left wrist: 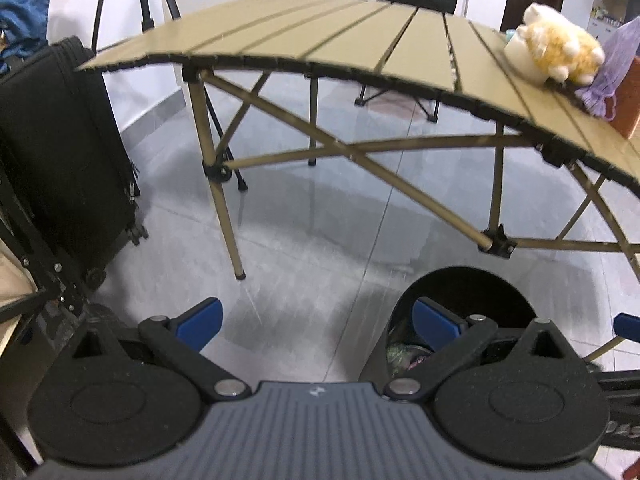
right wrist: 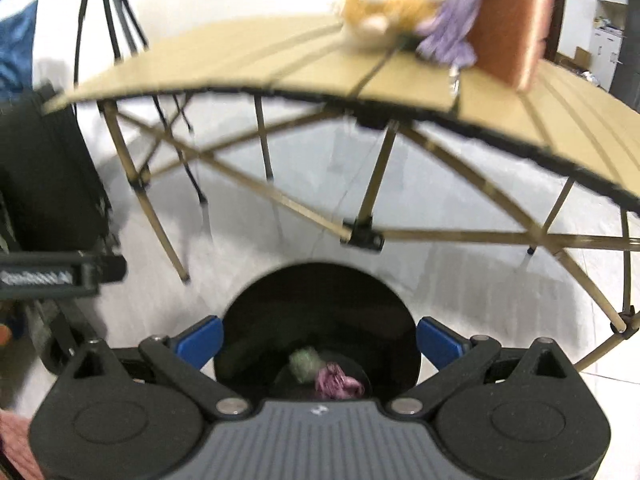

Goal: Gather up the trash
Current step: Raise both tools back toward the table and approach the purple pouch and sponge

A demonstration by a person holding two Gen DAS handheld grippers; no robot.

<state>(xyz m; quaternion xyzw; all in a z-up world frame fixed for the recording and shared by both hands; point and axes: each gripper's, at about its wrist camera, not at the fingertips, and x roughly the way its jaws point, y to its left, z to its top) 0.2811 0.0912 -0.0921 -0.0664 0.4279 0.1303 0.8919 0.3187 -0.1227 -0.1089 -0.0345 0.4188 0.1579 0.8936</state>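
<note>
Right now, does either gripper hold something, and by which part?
Nothing is held. The left gripper and the right gripper both stand open and empty; the right one hangs over the black bin.

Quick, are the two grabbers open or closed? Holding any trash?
Left gripper: jaws open, holding nothing.
Right gripper: jaws open, holding nothing, above the black bin.

- Tan slatted table (left wrist: 360,36), black edge
- Black bin (right wrist: 316,312) holding green wad (right wrist: 303,363) and pink wad (right wrist: 336,382)
- Yellow-and-white plush (left wrist: 560,46)
- Lilac cloth (left wrist: 616,68)
- Rust-orange box (right wrist: 510,28)
- Blue finger pads (right wrist: 200,340)
- Black suitcase (left wrist: 60,140), far left
</note>
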